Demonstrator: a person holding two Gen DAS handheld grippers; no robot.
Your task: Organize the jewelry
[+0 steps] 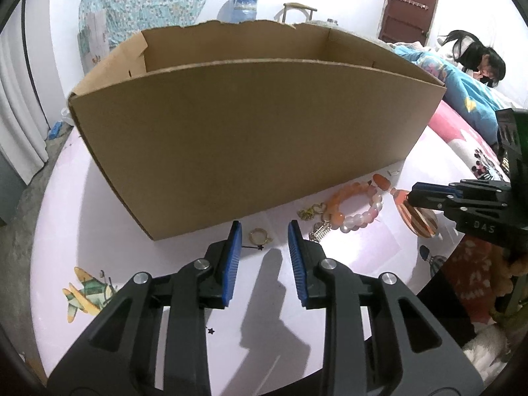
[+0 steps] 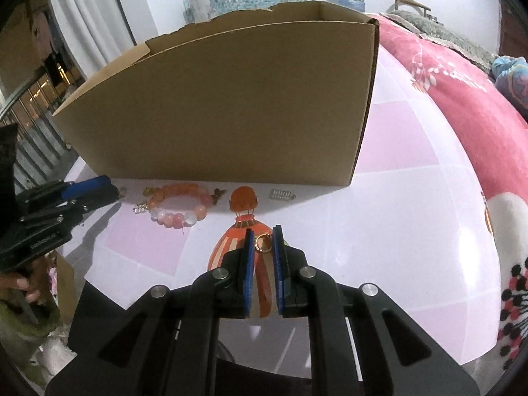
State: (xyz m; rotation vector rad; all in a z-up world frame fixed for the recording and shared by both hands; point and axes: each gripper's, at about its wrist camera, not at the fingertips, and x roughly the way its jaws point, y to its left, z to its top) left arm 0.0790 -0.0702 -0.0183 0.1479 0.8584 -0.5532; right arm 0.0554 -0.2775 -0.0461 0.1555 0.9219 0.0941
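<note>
Cardboard box [image 2: 231,105]: open top, tall stiff walls, sits at the back of the pink sheet [image 2: 412,231]; items must clear its rim, with room above.

Bead bracelet [image 2: 178,208]: lies just before the box wall; smooth beads likely slip, so pinch across the strand.

Gold ring [image 1: 259,235]: light, thin, hard, flat on the sheet just ahead of the left gripper [image 1: 264,231], whose jaws are spread.

Second ring [image 2: 263,242]: the right gripper [image 2: 263,247] is clenched on it by its rim.
</note>
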